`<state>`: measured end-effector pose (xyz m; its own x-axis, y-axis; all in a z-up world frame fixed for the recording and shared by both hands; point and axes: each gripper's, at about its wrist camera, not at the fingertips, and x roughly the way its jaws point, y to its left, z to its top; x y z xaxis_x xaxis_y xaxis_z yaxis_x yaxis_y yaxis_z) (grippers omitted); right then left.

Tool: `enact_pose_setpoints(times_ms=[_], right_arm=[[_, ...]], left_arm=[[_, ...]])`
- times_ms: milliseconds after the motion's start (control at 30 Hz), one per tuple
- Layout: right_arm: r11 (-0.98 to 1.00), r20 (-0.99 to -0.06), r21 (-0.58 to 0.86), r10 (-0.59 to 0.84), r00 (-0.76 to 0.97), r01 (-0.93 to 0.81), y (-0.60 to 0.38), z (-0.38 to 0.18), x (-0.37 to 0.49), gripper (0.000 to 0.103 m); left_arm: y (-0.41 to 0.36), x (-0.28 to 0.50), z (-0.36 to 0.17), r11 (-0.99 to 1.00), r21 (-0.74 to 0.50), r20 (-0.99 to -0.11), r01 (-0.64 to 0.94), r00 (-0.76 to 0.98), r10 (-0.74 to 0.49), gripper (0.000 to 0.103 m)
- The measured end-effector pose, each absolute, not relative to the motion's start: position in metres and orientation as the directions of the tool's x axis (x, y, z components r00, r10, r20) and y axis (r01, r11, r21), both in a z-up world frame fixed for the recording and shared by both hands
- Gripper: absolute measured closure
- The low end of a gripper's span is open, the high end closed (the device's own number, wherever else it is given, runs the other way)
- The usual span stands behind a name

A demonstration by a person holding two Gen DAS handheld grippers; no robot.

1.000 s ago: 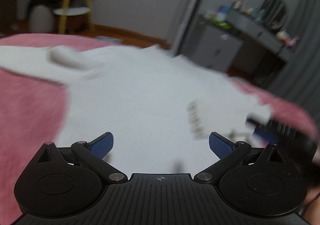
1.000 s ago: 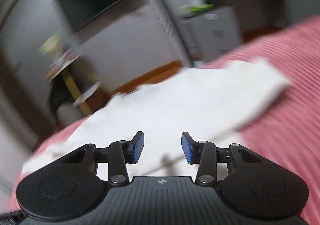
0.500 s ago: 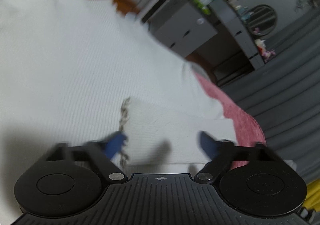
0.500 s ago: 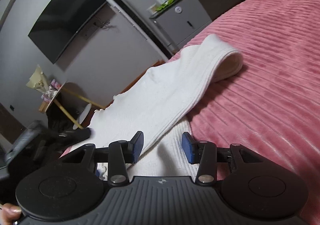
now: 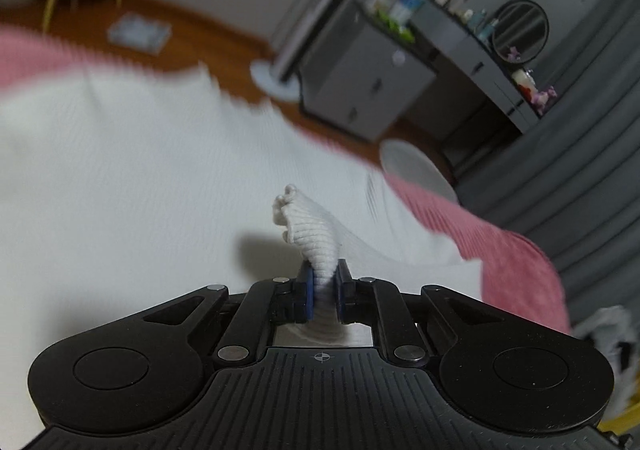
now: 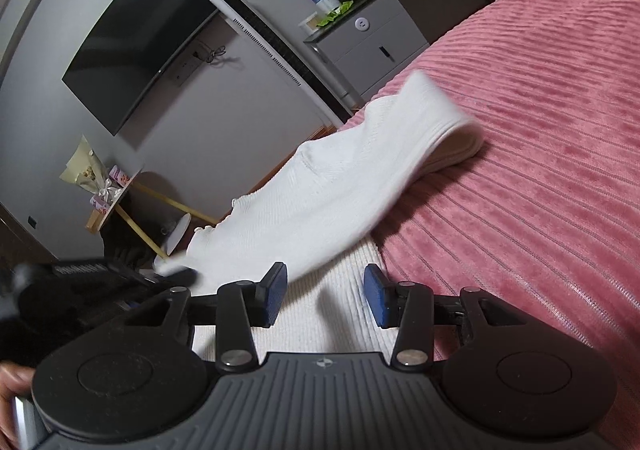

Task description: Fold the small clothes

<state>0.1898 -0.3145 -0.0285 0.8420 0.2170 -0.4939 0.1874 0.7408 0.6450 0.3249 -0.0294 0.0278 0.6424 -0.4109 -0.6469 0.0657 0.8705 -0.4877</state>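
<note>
A white ribbed knit top [image 5: 140, 177] lies spread on a pink bedspread [image 5: 516, 262]. My left gripper [image 5: 324, 292] is shut on a bunched edge of the white top [image 5: 312, 238] and holds it lifted off the cloth below. In the right wrist view the same top [image 6: 320, 201] stretches away, with a folded sleeve end [image 6: 448, 129] lying on the bedspread [image 6: 540, 129]. My right gripper [image 6: 326, 296] is open and empty just above the top's near edge. The left gripper shows dark and blurred at the left [image 6: 80, 282].
Beyond the bed stand a grey cabinet [image 5: 368, 85] and a dresser with a round mirror [image 5: 520, 29]. A wall television [image 6: 136, 37] and a small side table with yellow legs [image 6: 116, 201] are in the right wrist view. The bed edge drops off near a grey curtain [image 5: 592, 177].
My left gripper has closed on the top's edge and lifted it; it was open before. My right gripper stayed open and barely moved in the last half second.
</note>
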Motion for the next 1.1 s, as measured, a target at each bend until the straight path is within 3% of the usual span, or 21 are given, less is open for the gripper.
enact_pose_setpoints(times_ms=[267,433,467,533,600,667,700,733,933,1100], right_arm=[[0.759,-0.503,0.624,0.209,0.838,0.185,-0.308,-0.03,0.193,0.061],[0.782,-0.514,0.596,0.2,0.834,0.18,-0.301,-0.032,0.195,0.06],[0.789,-0.514,0.589,0.196,0.835,0.177,-0.299,-0.032,0.195,0.059],[0.794,-0.513,0.583,0.195,0.836,0.173,-0.298,-0.032,0.195,0.058],[0.794,-0.512,0.583,0.195,0.837,0.172,-0.298,-0.033,0.195,0.058],[0.795,-0.512,0.582,0.195,0.836,0.171,-0.298,-0.034,0.196,0.058],[0.797,-0.513,0.579,0.194,0.836,0.17,-0.298,-0.034,0.197,0.058],[0.801,-0.514,0.575,0.192,0.836,0.169,-0.297,-0.035,0.197,0.058],[0.818,-0.511,0.552,0.179,0.841,0.161,-0.292,-0.034,0.199,0.058],[0.841,-0.508,0.52,0.164,0.845,0.15,-0.288,-0.032,0.199,0.057]], left_arm=[[0.026,0.321,0.04,0.973,-0.21,-0.684,-0.094,0.725,-0.078,0.091],[0.046,0.324,0.012,0.956,-0.259,-0.727,-0.134,0.679,-0.102,0.087],[0.046,0.324,0.008,0.954,-0.27,-0.73,-0.134,0.675,-0.111,0.084],[0.049,0.326,0.001,0.949,-0.287,-0.726,-0.133,0.676,-0.125,0.062],[0.05,0.331,-0.003,0.942,-0.31,-0.722,-0.127,0.677,-0.147,0.055],[0.055,0.33,-0.008,0.935,-0.327,-0.723,-0.14,0.674,-0.152,0.062],[0.056,0.331,-0.008,0.933,-0.329,-0.721,-0.142,0.676,-0.152,0.086],[0.057,0.333,-0.008,0.934,-0.327,-0.722,-0.143,0.676,-0.149,0.09],[0.048,0.331,0.008,0.976,-0.196,-0.677,-0.1,0.734,-0.061,0.091],[0.047,0.334,0.015,0.979,-0.161,-0.653,-0.125,0.757,-0.011,0.091]])
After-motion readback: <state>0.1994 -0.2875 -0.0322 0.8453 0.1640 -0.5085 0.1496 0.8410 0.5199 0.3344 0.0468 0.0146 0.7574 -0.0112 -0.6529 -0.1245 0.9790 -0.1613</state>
